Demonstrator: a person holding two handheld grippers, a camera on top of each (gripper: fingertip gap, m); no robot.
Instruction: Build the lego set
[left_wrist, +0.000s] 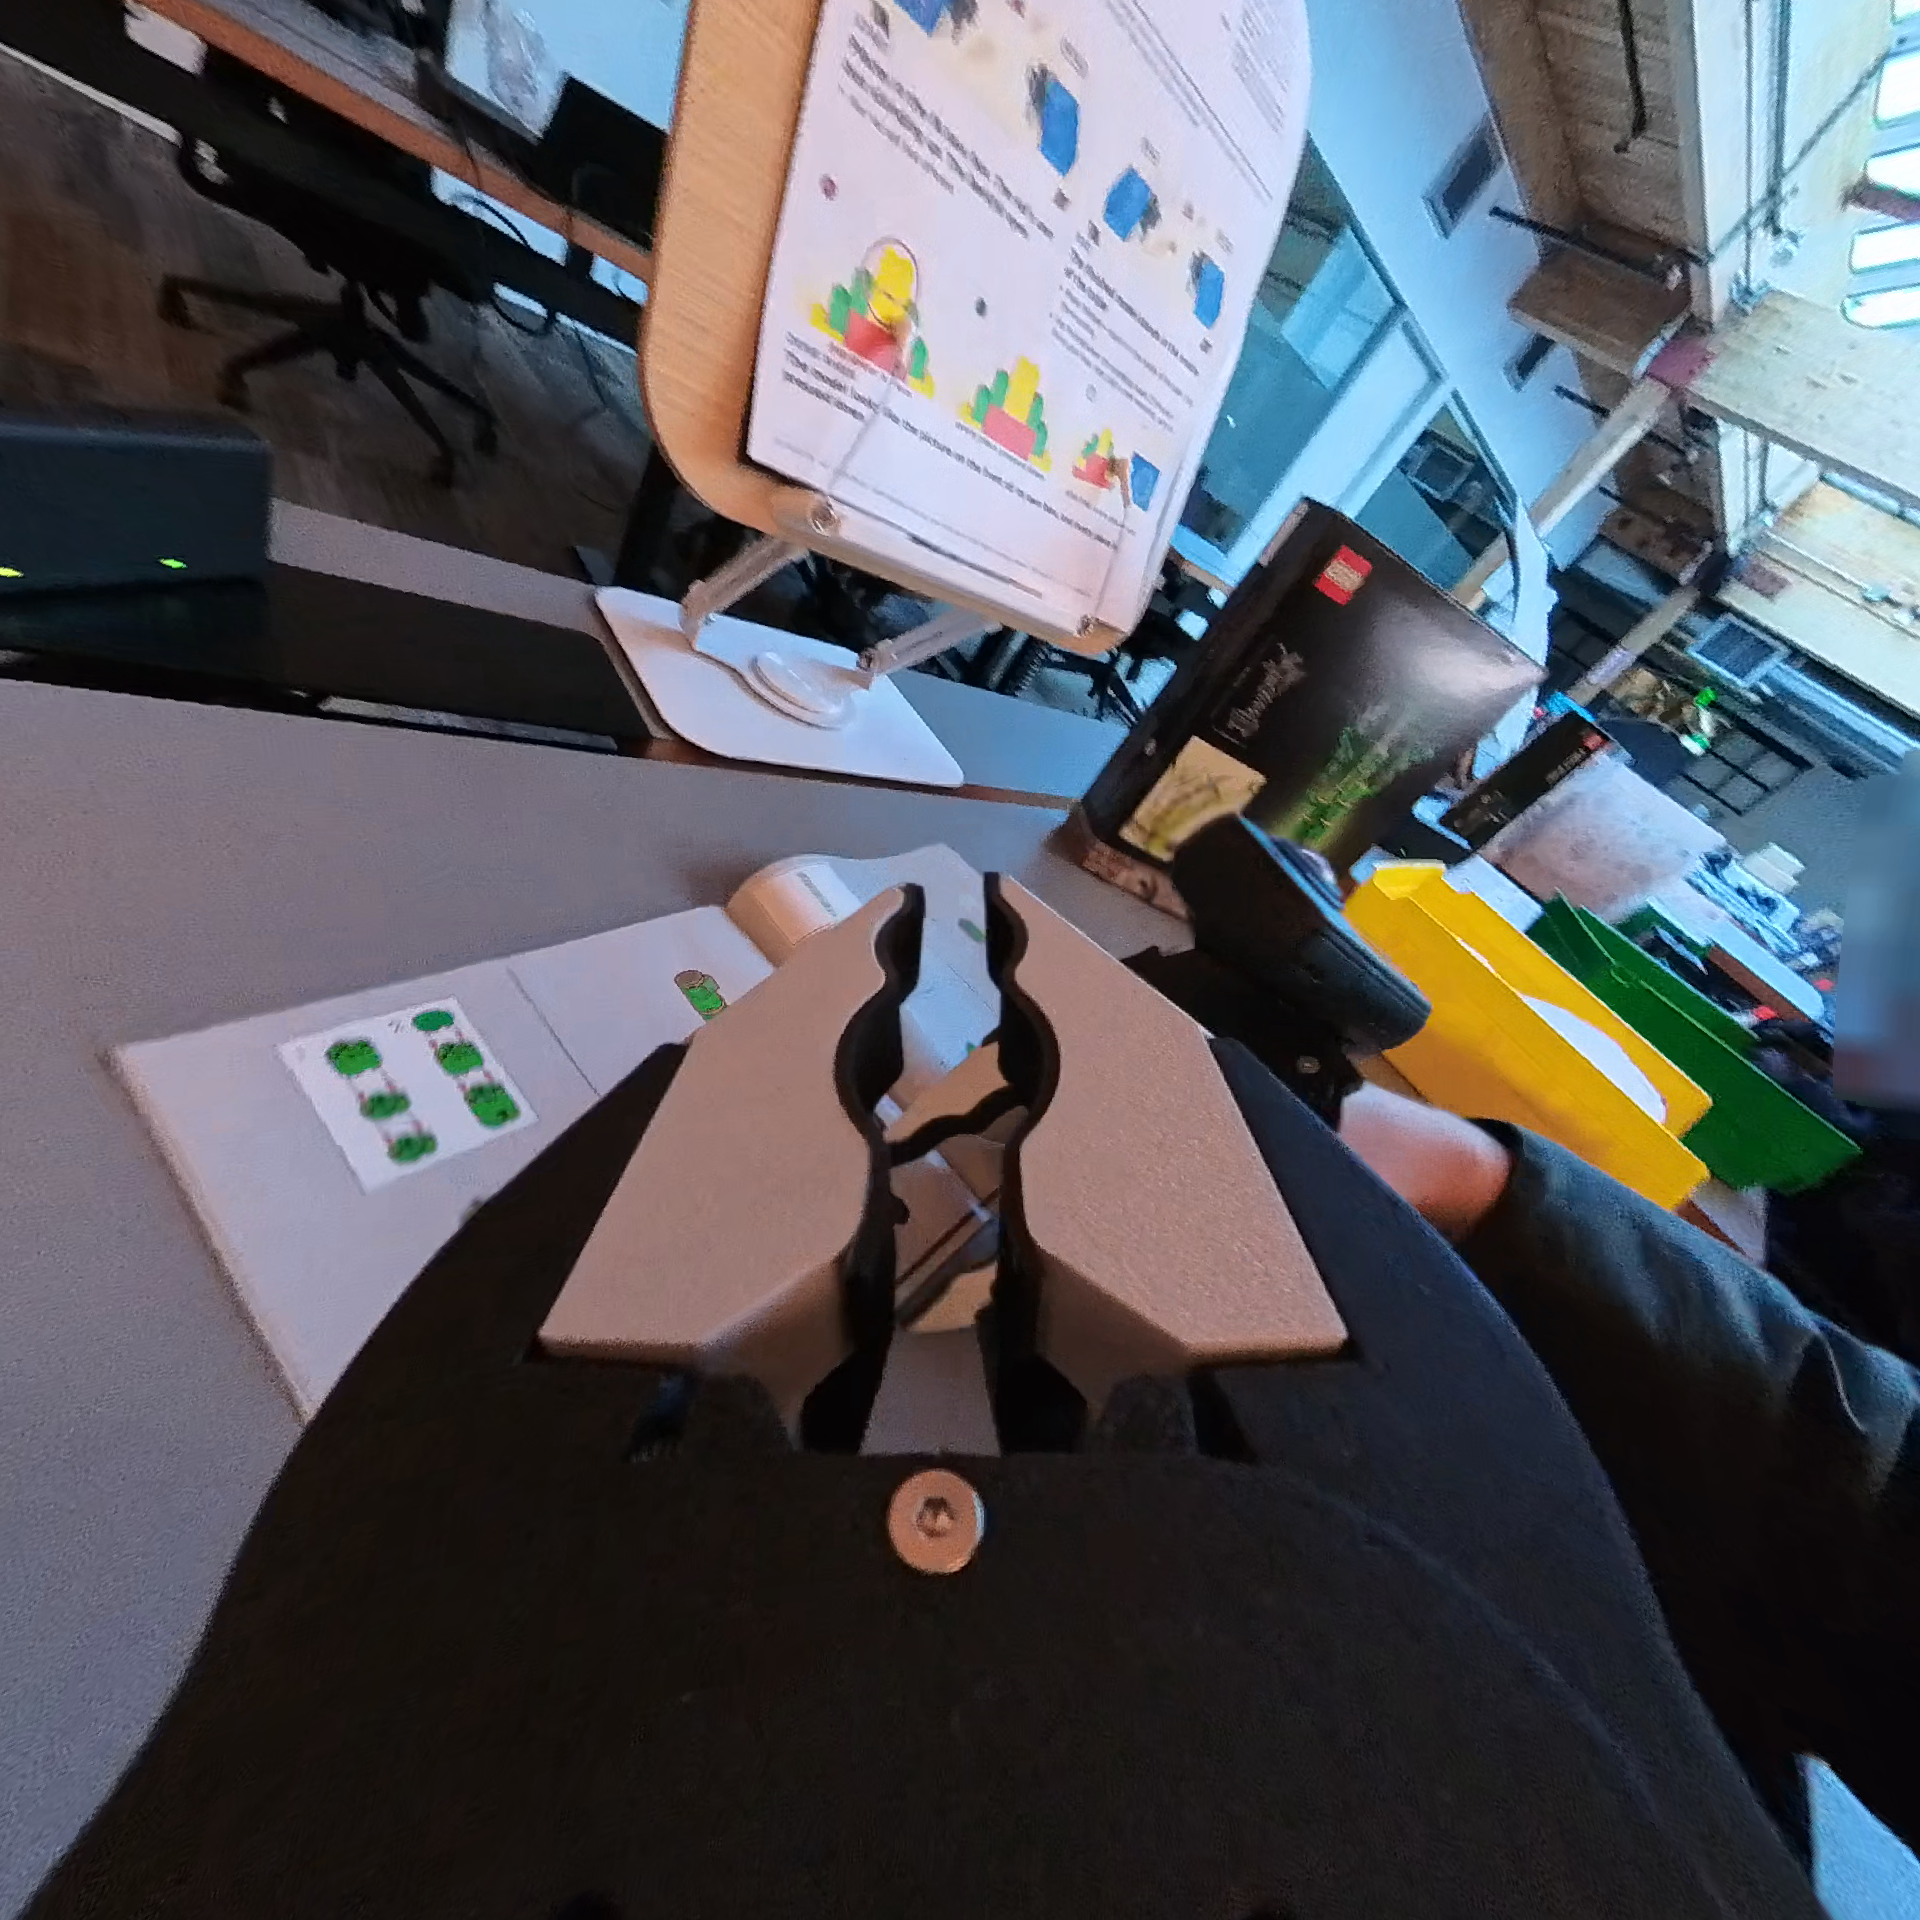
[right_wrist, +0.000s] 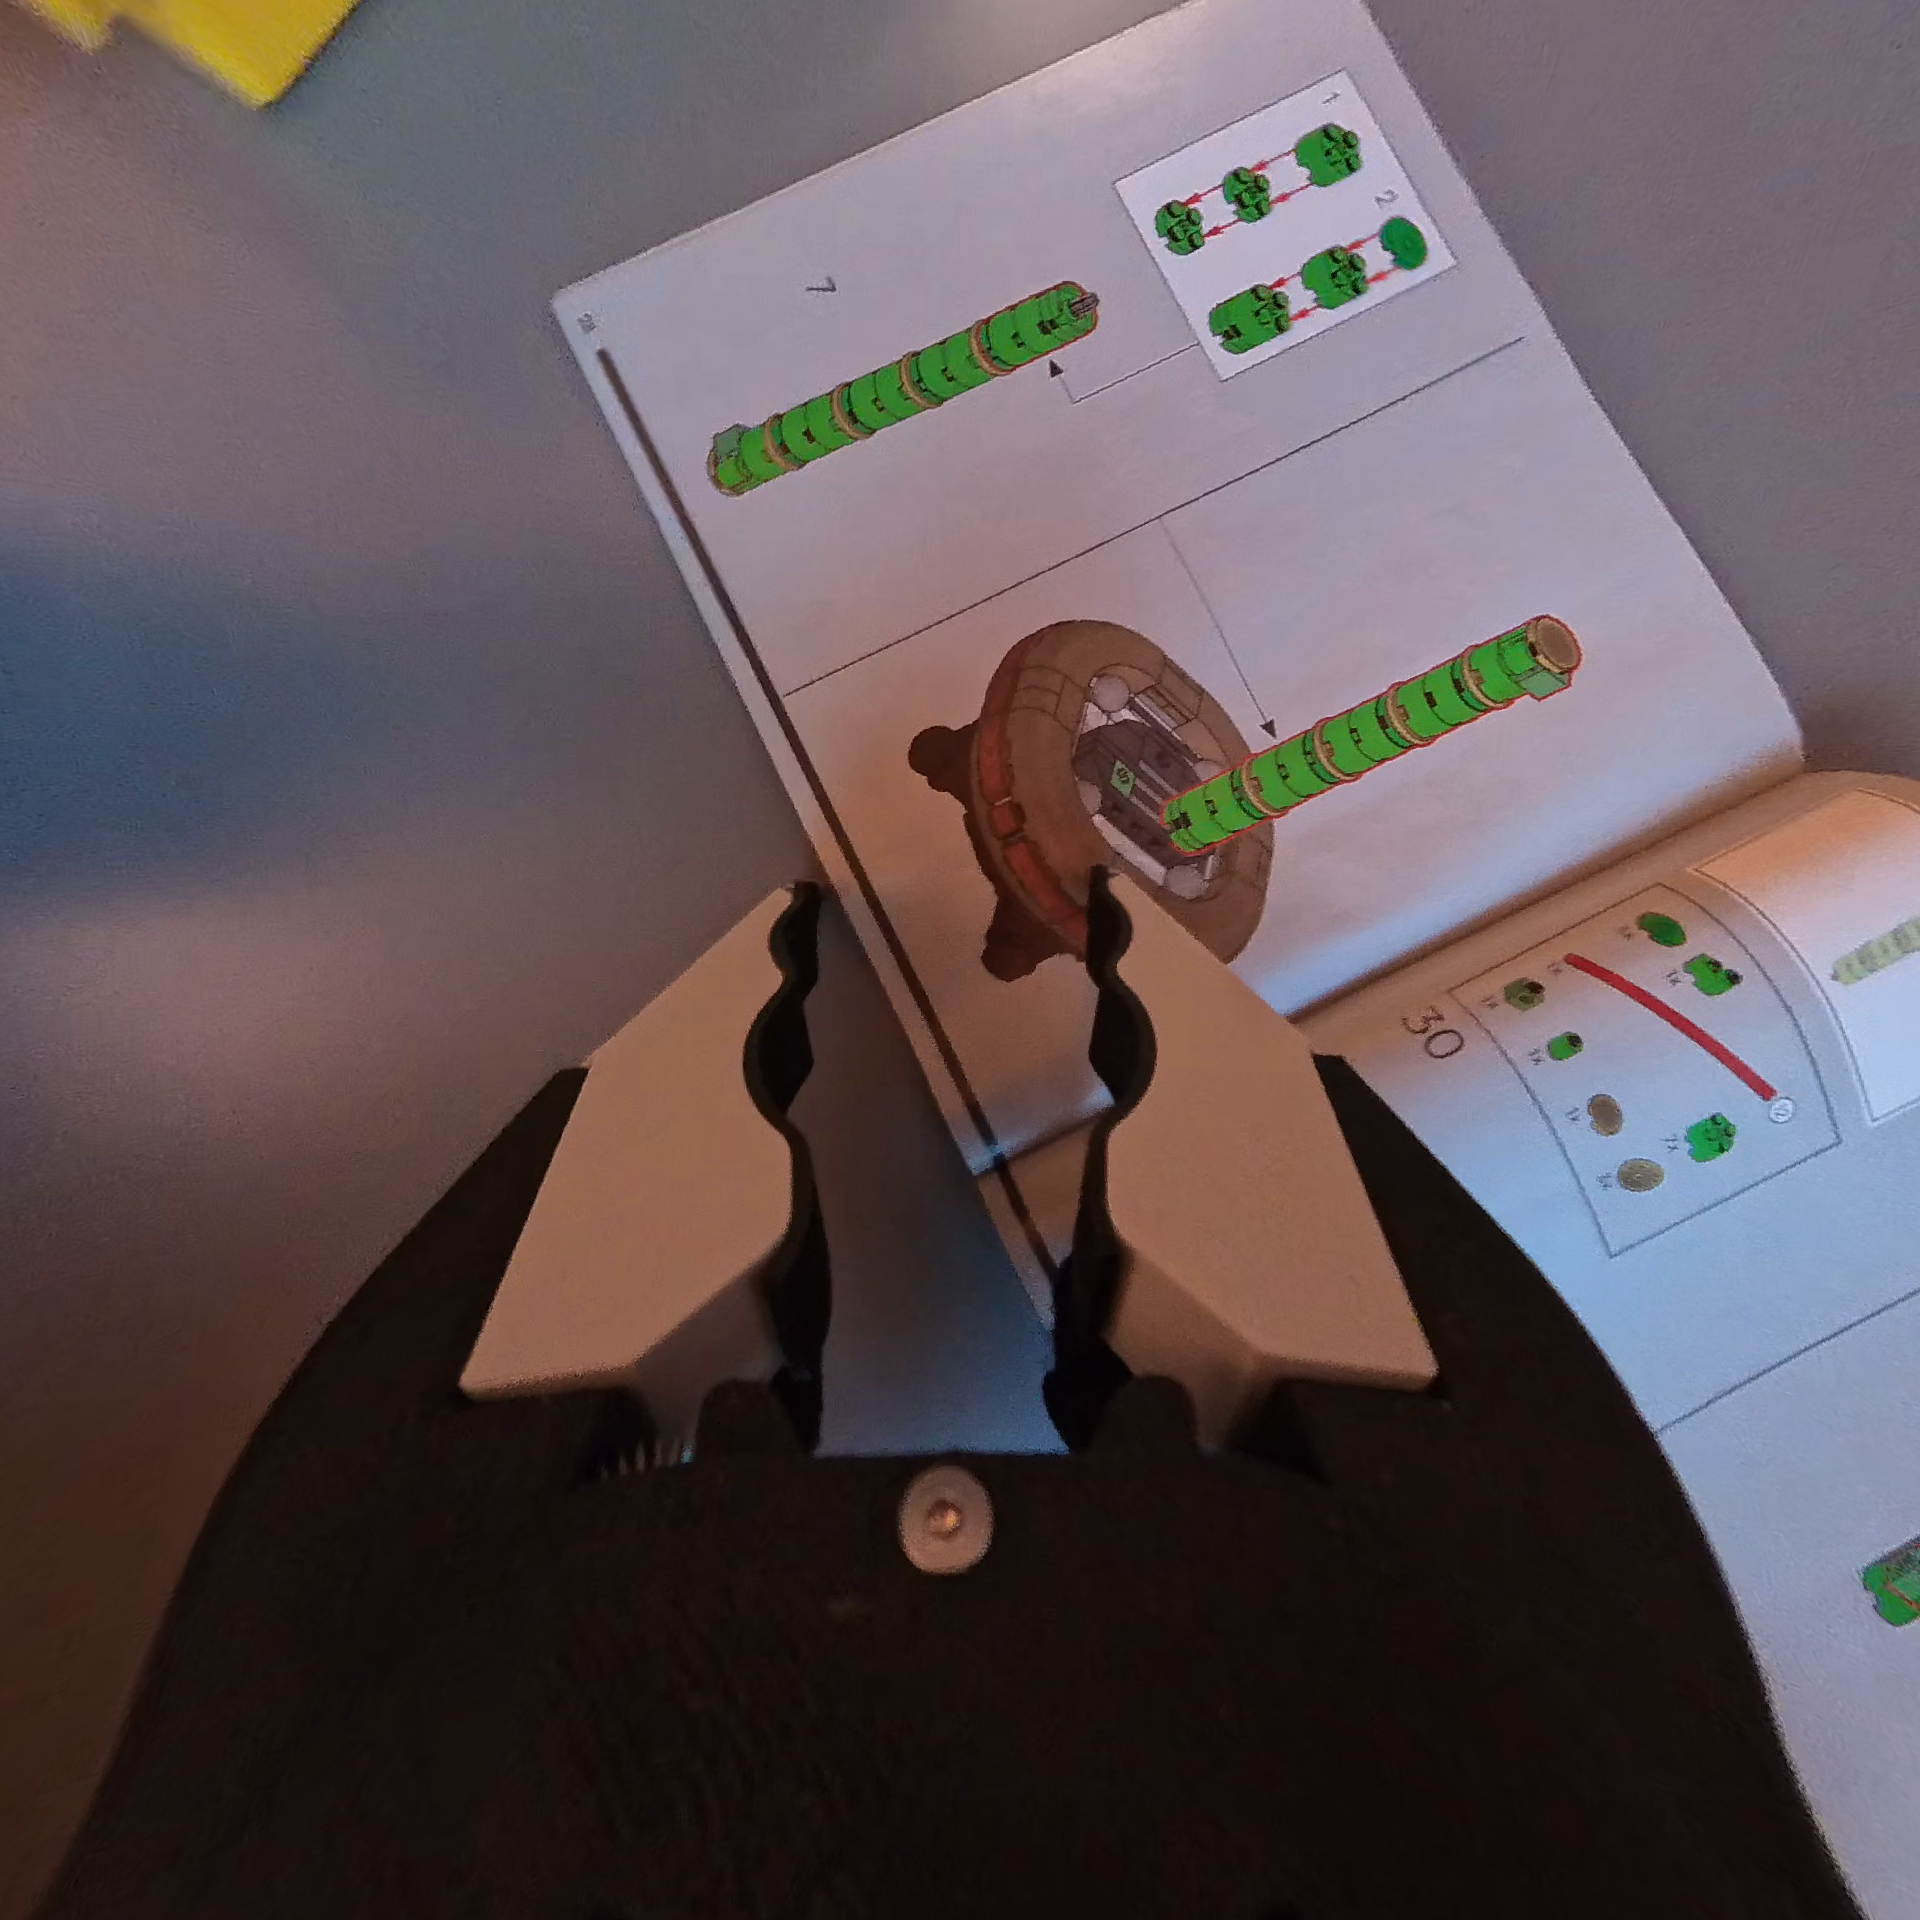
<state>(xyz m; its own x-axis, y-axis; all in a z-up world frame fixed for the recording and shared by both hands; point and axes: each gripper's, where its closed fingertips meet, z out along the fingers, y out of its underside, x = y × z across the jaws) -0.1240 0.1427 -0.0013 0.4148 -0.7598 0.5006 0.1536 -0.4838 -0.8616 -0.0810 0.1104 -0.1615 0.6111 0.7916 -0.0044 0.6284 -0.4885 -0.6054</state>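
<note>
The left gripper has its two grey fingers close together, a narrow gap left between the wavy black pads, and nothing held in it. Through that gap, farther off, the right gripper shows low over the open instruction booklet, which lies flat on the grey table. The right gripper, seen from its own camera, stands with its jaws moderately apart and empty; its tips hang over the near edge of the booklet, though whether they touch the paper cannot be told. The left-hand page lies flat and shows drawings of green round bricks stacked into a long stalk, and a brown ring-shaped base; the right-hand page curls upward. No loose bricks can be made out in either view. Beyond the booklet on the left camera's right side sit a yellow bin and, just beside it, a green bin. Behind them stands a black lego box, upright and tilted. Farther back, a wooden stand holds a printed sheet with coloured brick diagrams.
</note>
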